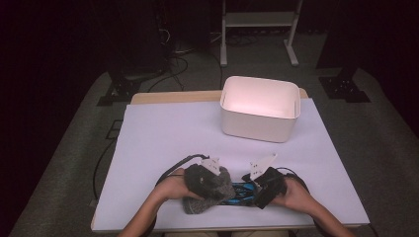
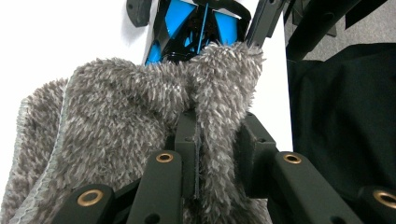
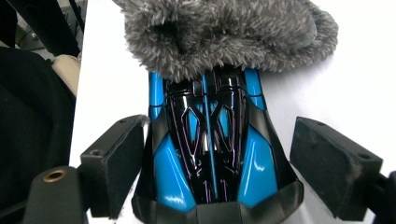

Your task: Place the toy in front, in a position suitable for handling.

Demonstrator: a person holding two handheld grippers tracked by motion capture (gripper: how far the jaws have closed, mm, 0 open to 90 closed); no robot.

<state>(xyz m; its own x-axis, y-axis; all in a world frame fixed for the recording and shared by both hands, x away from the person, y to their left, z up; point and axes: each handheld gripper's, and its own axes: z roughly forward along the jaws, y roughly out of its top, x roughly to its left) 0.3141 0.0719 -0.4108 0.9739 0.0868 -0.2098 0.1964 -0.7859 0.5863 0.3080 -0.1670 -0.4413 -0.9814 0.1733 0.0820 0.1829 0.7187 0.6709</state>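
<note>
Near table edge — our left gripper (image 2: 212, 140) clamps fluffy grey cloth (image 2: 126, 116) half-covering glossy blue-black toy car (image 3: 212, 154); right gripper (image 3: 233, 168) gapes astride it — wiping unfinished, we judge.

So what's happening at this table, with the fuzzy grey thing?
A person works with a gripper in each hand. The left gripper pinches a fold of a fluffy grey cloth draped over one end of a shiny blue and black toy car. The right gripper stands open on either side of the car. A white bin waits behind.

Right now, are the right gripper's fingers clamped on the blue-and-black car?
No: in the right gripper view the right gripper fingers stand apart on either side of the blue-and-black car, with gaps showing.
</note>
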